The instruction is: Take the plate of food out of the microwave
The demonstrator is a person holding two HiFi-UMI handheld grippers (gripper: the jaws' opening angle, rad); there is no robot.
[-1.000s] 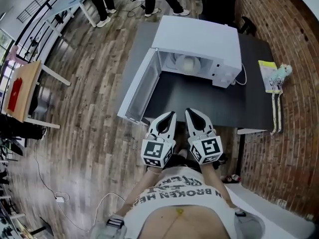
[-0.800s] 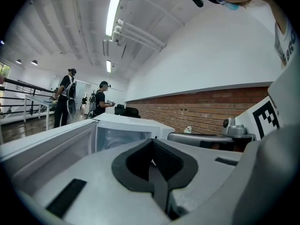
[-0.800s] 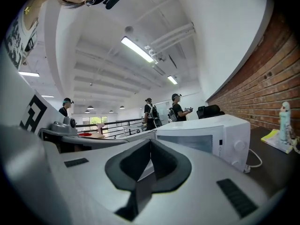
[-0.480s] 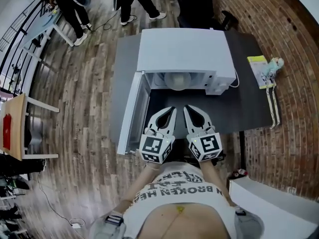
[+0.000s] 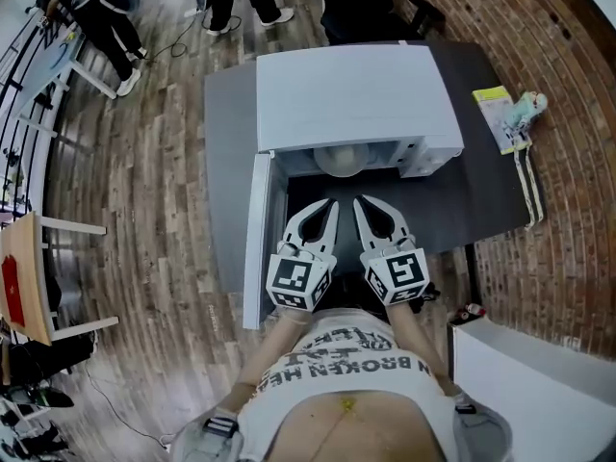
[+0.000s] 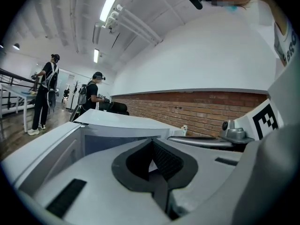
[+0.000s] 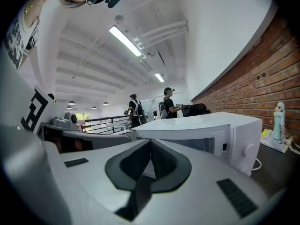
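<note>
A white microwave (image 5: 351, 94) stands on a dark grey table (image 5: 481, 195), its door (image 5: 256, 243) swung open to the left. Inside the cavity a pale plate of food (image 5: 339, 161) shows partly under the top edge. My left gripper (image 5: 331, 204) and right gripper (image 5: 358, 202) hover side by side over the table just in front of the opening, both shut and holding nothing. In the left gripper view the closed jaws (image 6: 151, 143) point at the open microwave (image 6: 117, 125). In the right gripper view the gripper (image 7: 150, 142) faces the microwave's control side (image 7: 234, 135).
A yellow booklet (image 5: 495, 115) and a small toy (image 5: 530, 106) lie on the table's right end, with a cord (image 5: 527, 186) hanging there. People stand beyond the table (image 5: 106, 12). A brick wall is at the right, a white counter (image 5: 520, 373) at the lower right, and a wooden table (image 5: 24, 282) at the left.
I have stepped closer: the microwave now lies squarely ahead and both grippers have advanced to just before its opening. Both stay shut.
</note>
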